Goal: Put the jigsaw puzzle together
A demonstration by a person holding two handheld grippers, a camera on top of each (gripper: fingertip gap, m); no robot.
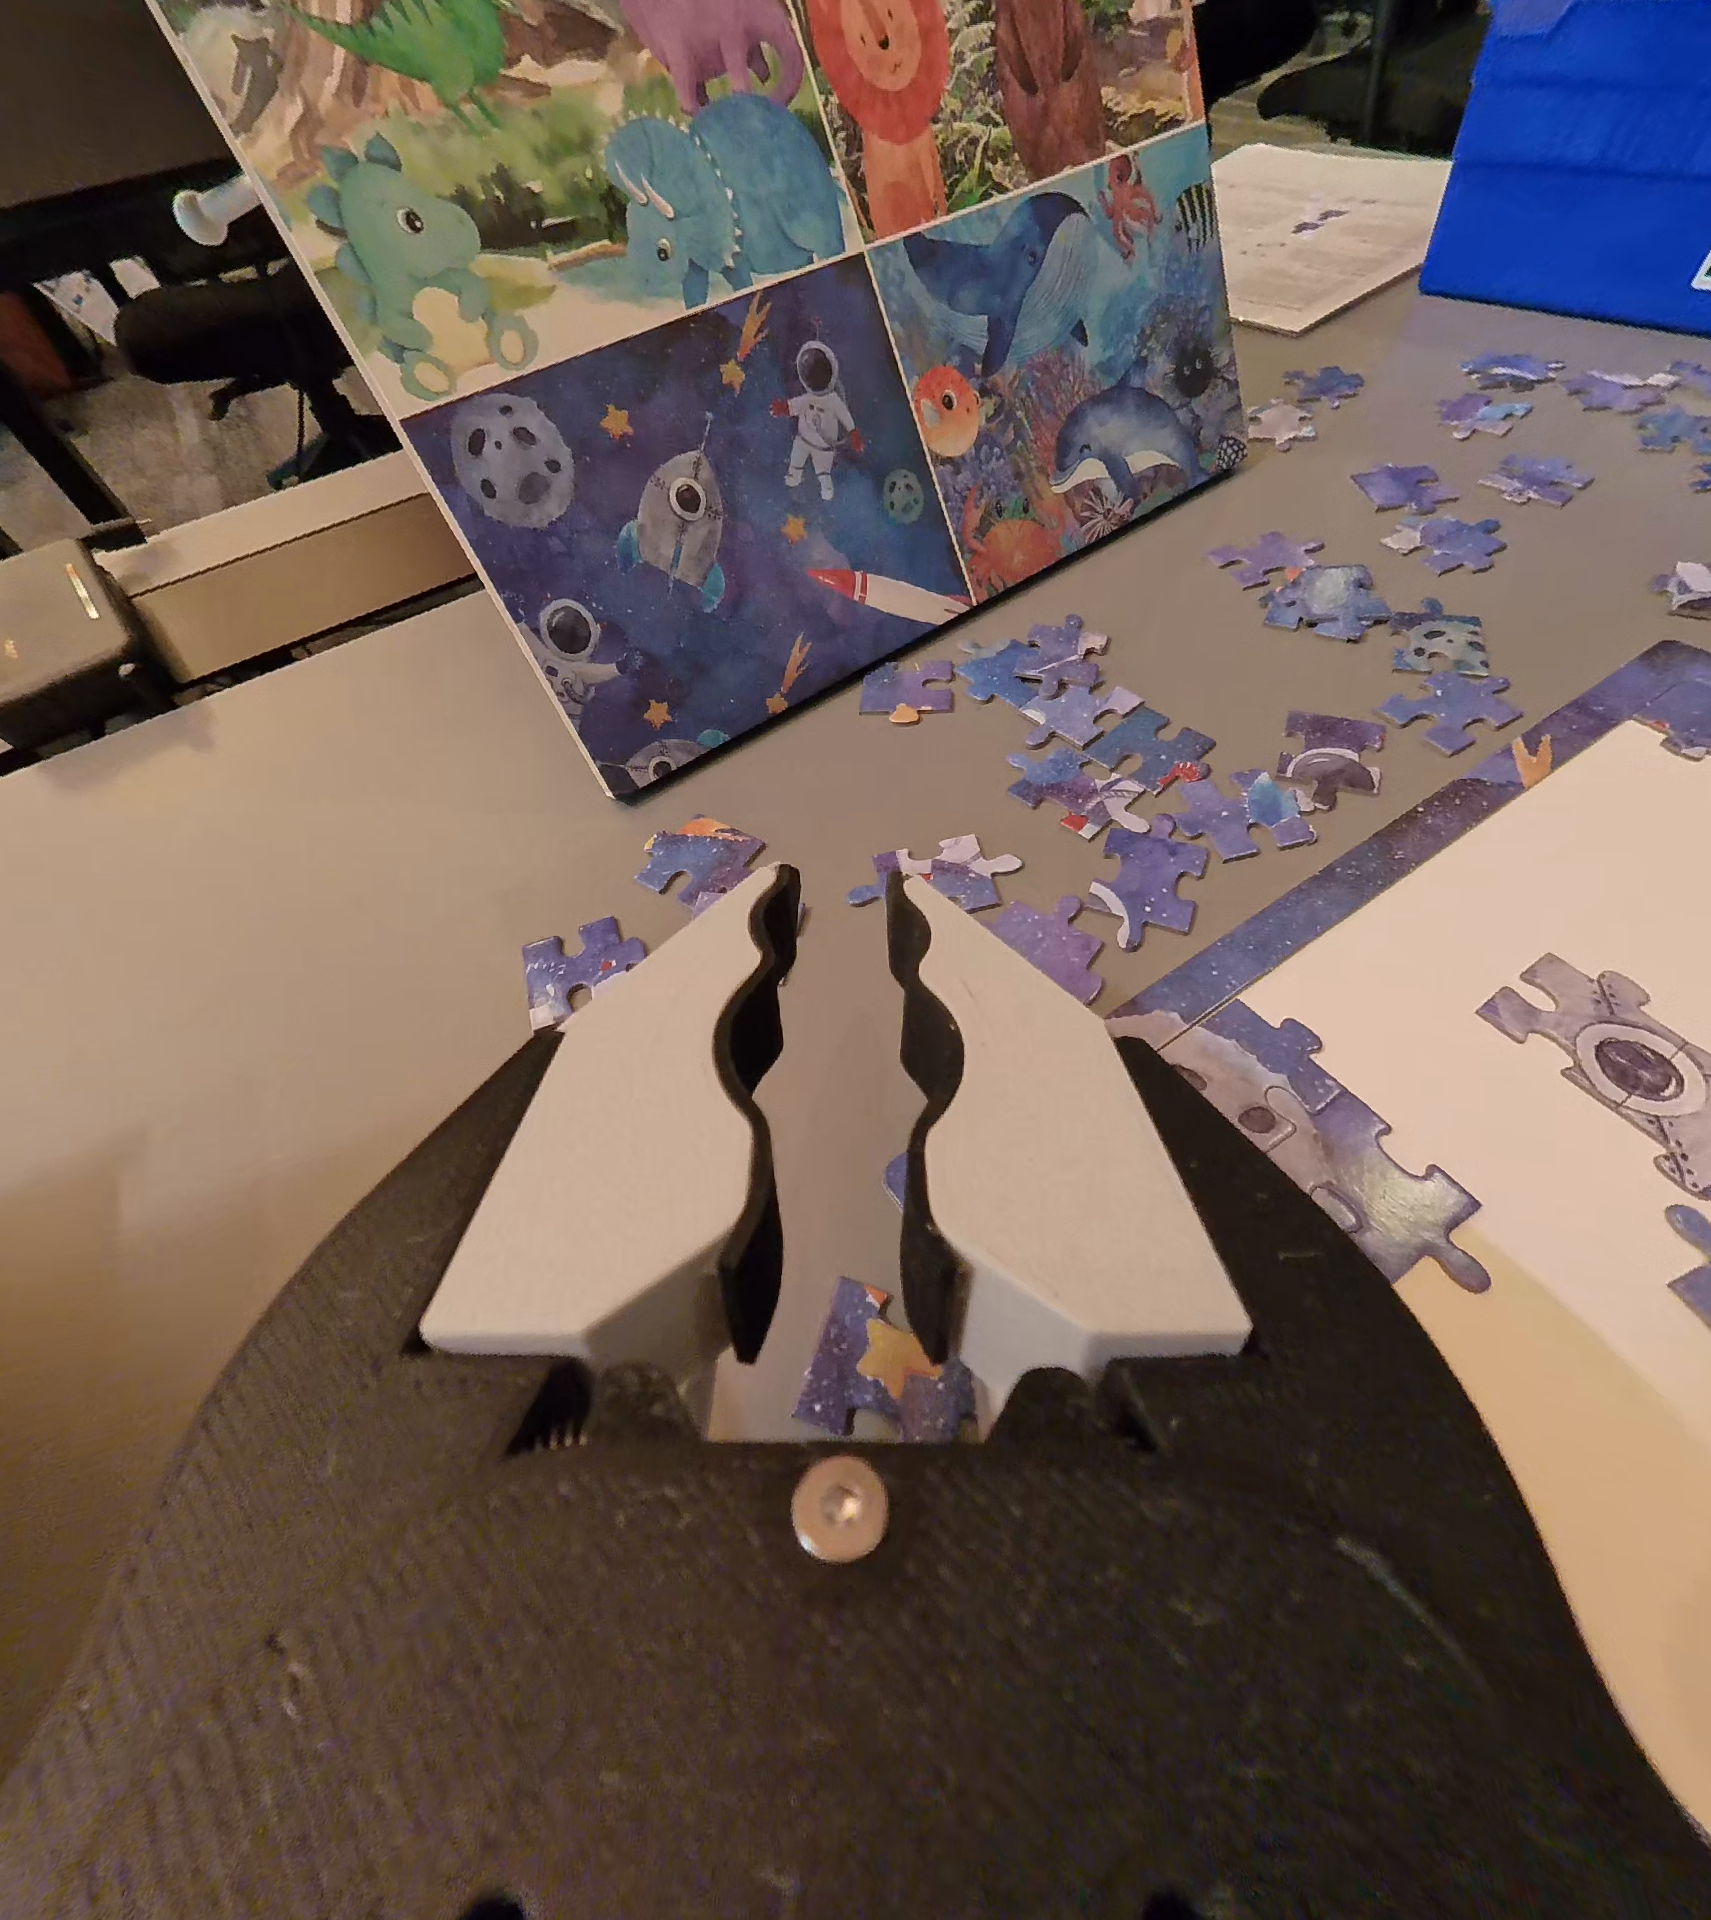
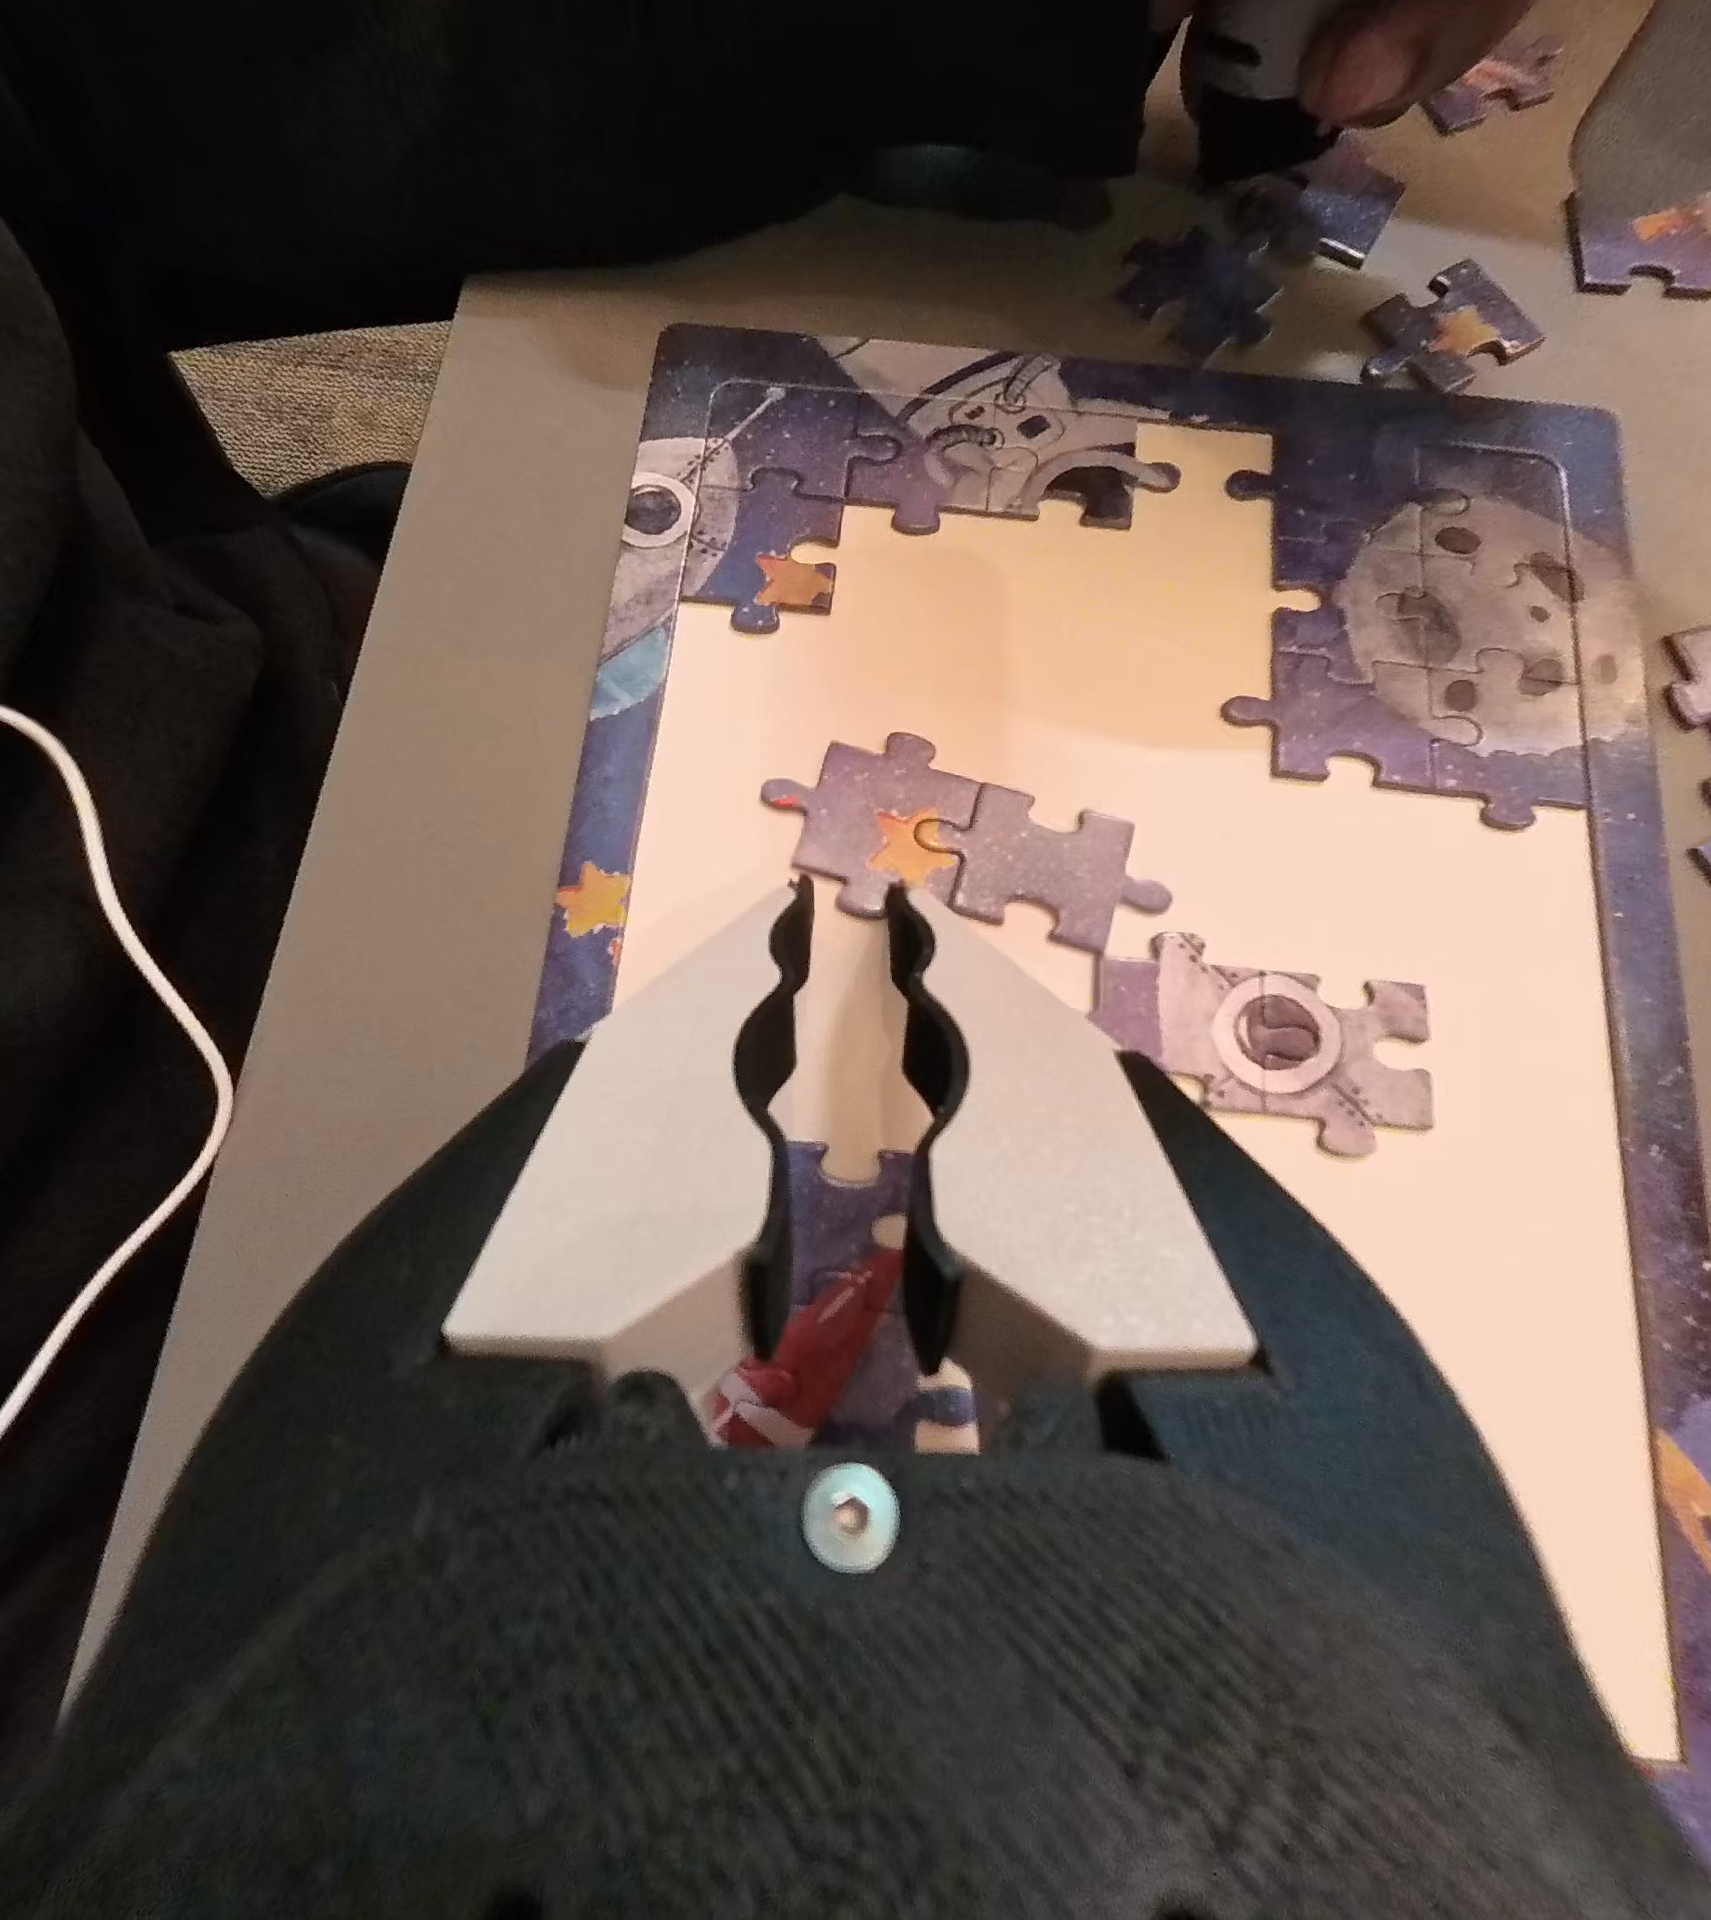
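Observation:
My left gripper (image 1: 840, 883) hovers open and empty over the grey table (image 1: 207, 987). Loose purple puzzle pieces lie just beyond its fingertips, one to the left (image 1: 695, 857) and one to the right (image 1: 955, 868). A star piece (image 1: 872, 1361) shows on the table under its jaws. My right gripper (image 2: 843, 891) is open over the puzzle board (image 2: 934, 644). Its tips stand at the lower tab of a purple piece with an orange star (image 2: 872, 821). That piece lies flat and is joined to a second purple piece (image 2: 1048, 862). The pads do not press on it.
A picture box (image 1: 726, 416) leans upright behind the loose pieces (image 1: 1111, 727). A blue box (image 1: 1609, 156) stands far right. A joined porthole pair (image 2: 1266, 1039) lies on the board. A hand (image 2: 1350, 62) is at the top. A white cable (image 2: 103, 935) hangs left. My hands' fingertips stand some 20 cm from each other. To the star piece (image 1: 872, 1361): left tips about 9 cm, right tips about 20 cm. Seen from the right wrist view (image 2: 1470, 323) as well.

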